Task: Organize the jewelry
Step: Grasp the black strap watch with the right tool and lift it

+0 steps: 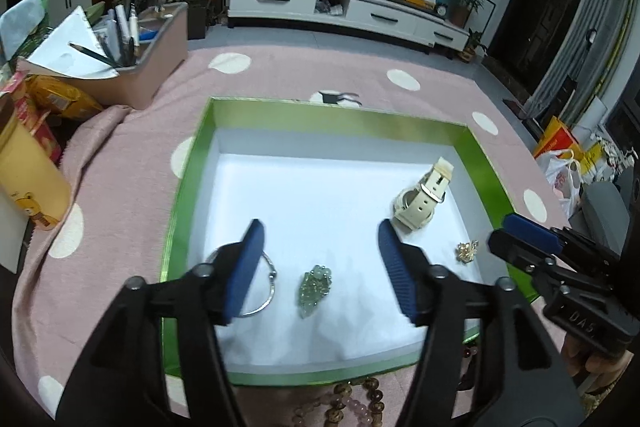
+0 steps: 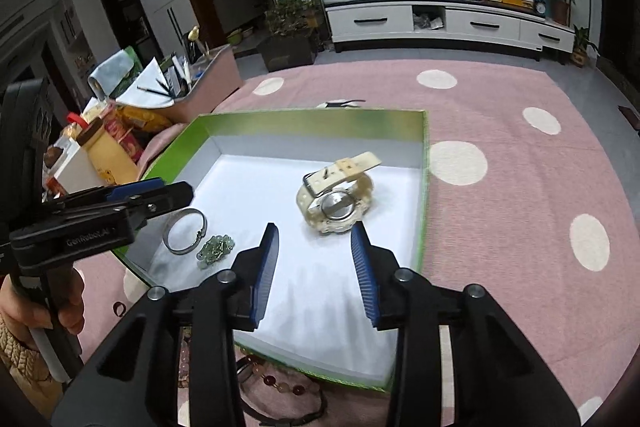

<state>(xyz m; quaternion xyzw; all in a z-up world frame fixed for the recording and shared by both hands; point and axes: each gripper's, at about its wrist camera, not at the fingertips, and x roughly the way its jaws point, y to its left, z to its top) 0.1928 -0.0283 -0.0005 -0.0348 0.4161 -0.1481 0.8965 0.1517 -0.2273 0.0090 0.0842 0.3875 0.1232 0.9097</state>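
Your left tongs (image 1: 320,267) stand spread over the near half of the green-walled, white-floored shallow box (image 1: 192,163), pinching nothing; a pale green stone pendant (image 1: 314,289) lies loose between the blue pads, a thin silver bangle (image 1: 264,287) just left of it. Your right tongs (image 2: 314,267) are spread too, empty, with the cream plastic wristwatch (image 2: 338,193) lying just beyond. A small gold brooch (image 1: 467,251) sits near the box's right wall. Wooden and pink bead strings (image 1: 360,399) lie on the pink dotted worktop (image 1: 120,187).
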